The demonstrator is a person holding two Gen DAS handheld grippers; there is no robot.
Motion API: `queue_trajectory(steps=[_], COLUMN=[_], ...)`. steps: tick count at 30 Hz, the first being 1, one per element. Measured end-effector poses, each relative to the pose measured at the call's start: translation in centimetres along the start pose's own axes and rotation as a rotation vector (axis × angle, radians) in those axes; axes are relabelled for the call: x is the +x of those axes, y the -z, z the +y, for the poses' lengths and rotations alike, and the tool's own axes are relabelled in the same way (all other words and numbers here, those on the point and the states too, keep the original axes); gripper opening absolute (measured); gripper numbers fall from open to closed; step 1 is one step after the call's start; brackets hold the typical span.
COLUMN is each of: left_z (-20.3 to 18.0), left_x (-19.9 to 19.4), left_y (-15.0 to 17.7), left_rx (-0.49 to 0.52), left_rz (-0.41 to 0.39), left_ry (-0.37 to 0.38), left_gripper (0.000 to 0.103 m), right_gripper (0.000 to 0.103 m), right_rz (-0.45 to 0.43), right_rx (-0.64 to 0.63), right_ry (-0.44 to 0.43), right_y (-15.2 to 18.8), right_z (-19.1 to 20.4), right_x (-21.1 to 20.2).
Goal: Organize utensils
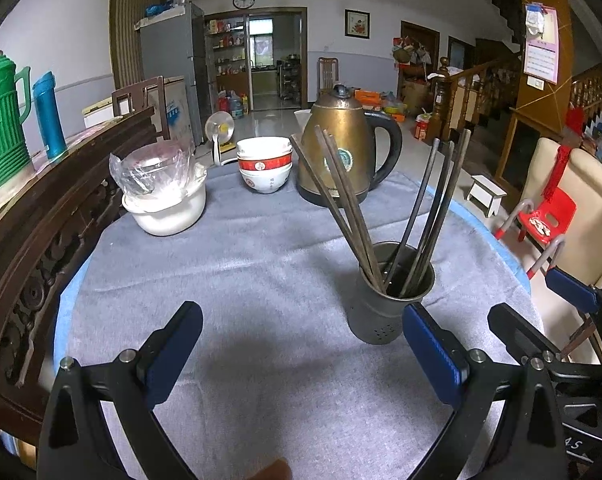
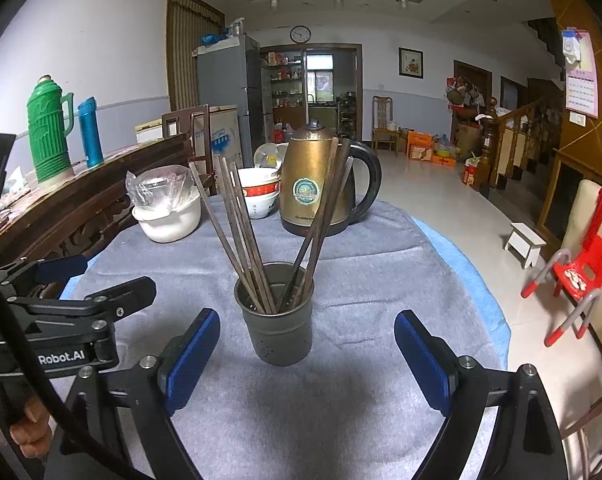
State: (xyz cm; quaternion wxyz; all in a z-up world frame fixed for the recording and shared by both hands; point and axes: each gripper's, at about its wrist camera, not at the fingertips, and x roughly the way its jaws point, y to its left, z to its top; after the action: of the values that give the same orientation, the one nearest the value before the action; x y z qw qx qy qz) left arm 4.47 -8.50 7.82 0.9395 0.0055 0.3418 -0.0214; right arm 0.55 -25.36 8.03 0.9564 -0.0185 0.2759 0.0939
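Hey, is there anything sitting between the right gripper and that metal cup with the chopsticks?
Nothing visible does. The right gripper is open with the metal cup straight ahead of it, and only bare grey cloth lies between. The chopsticks fan out above the rim.

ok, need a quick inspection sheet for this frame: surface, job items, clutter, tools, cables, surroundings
Surface: round table under a grey cloth, blue layer showing at its edge.
Job's things: dark chopsticks stand loosely splayed in a grey metal holder, upright on the cloth; none seen lying loose.
Clutter: gold kettle, stacked bowls, white pot with a plastic-wrapped item on top, all at the far side.
Tools: left tool open, empty; right tool open, empty, holder beyond its tips.
Cables: black cable at the right view's left edge.
Surroundings: dark wooden sideboard with green thermos and blue flask, red child's chair, fridge, staircase.
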Motion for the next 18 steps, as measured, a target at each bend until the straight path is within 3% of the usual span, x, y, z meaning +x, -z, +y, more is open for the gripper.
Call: queue_trajectory(steps=[18], left_z=[-0.26], left_x=[0.65], left_y=[-0.40], left_rx=[-0.003], left_rz=[0.012], left_ry=[-0.009], left_gripper=[0.100], right_gripper=[0.091], right_rz=[0.004], right_rx=[0.000], right_ry=[0.027], right_y=[-0.35], right_z=[-0.40], right_x=[0.78])
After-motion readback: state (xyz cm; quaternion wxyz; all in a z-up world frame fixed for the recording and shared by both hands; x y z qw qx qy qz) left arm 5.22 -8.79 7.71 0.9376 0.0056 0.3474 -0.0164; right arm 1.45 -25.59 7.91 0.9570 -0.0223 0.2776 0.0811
